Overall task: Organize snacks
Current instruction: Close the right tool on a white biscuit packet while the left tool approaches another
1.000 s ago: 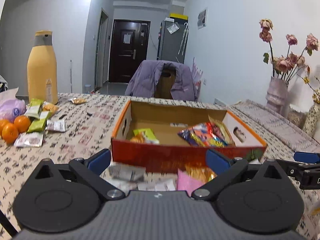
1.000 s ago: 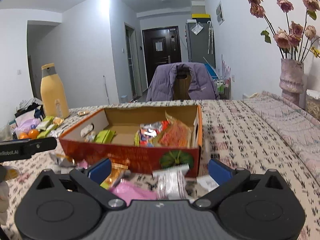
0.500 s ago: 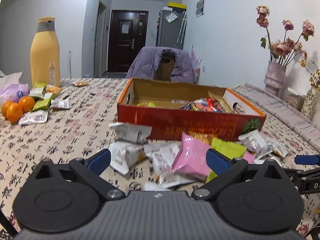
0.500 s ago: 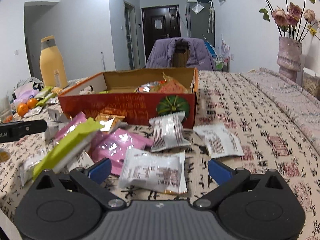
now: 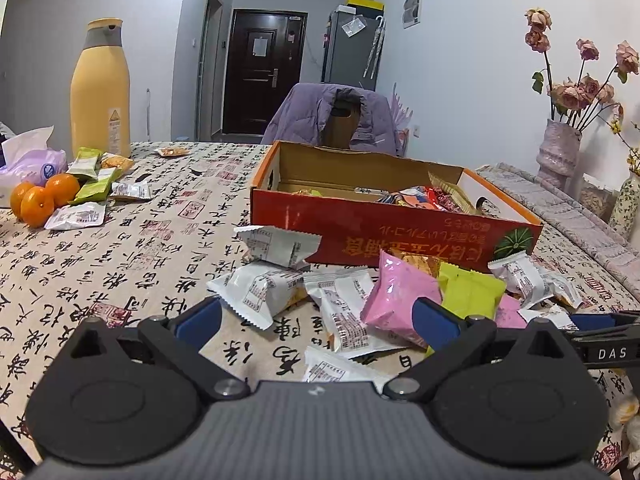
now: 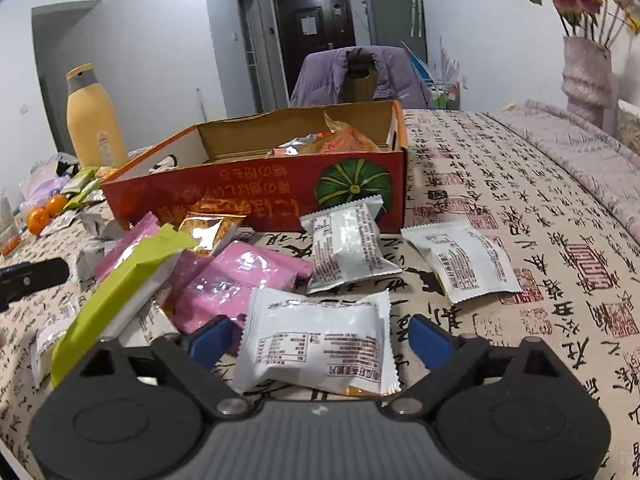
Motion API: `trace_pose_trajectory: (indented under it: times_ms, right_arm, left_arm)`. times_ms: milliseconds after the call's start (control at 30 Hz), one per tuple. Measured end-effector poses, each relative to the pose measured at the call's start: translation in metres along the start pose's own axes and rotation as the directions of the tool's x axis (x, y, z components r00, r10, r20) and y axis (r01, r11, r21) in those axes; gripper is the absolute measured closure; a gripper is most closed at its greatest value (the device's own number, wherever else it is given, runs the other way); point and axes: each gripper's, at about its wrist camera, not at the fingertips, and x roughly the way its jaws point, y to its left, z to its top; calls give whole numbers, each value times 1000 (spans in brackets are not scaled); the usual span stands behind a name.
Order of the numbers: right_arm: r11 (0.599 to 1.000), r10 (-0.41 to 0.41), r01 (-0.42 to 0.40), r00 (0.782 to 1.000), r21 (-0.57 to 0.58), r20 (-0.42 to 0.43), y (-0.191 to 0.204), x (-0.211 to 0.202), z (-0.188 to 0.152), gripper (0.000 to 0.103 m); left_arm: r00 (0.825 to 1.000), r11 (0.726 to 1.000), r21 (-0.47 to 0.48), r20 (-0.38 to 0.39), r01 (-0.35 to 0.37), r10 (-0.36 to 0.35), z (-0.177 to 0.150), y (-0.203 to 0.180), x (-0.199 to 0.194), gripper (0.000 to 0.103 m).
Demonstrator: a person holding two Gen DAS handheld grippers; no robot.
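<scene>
Snacks (image 5: 392, 300) are the story here, and in the left wrist view most of them lie loose in a heap at the middle of the frame, on the table just in front of the red cardboard box (image 5: 372, 228). A few wrappers already show inside the box, upper centre, so the sorting looks begun but far from finished. More packets (image 5: 96, 184) sit far out at the left edge beside some oranges (image 5: 40, 200), with a tall yellow bottle (image 5: 100, 88) behind them, and those look unsorted too. The left gripper (image 5: 316, 312) hangs wide open over the heap, gripping nothing. Over to the right wrist view: the right gripper (image 6: 320, 336) has just been closing in, and a white packet (image 6: 316, 344) lies between its blue pads, yet a gap shows on both sides, so nothing is held yet. Pink and green packets (image 6: 224, 280) crowd the left centre, two more white ones sit mid-frame, and the box (image 6: 260, 196) stands behind them with orange bags poking up. The table (image 6: 520, 200) wears a beige cloth printed with black writing and red stamps. Behind, a chair draped in a purple jacket (image 6: 360, 76), a dark door (image 6: 312, 32), a grey fridge, plain walls, and dried roses in a vase (image 6: 584, 76) at upper right.
</scene>
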Motion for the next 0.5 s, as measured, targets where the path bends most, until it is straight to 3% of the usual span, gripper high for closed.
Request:
trace_pose_trajectory:
  times_ms: [100,500]
  right_arm:
    - [1000,15,-15,1000,-27,10,5,-2,-2,30]
    - [1000,-6,8,997,-24,80,4,-23,-8,43]
  left_arm:
    - [1000,1000,-4,-6,-2,2,-1,1,1,0]
    - [1000,1000,-6,-11,-13,13,-3,3,-4,0]
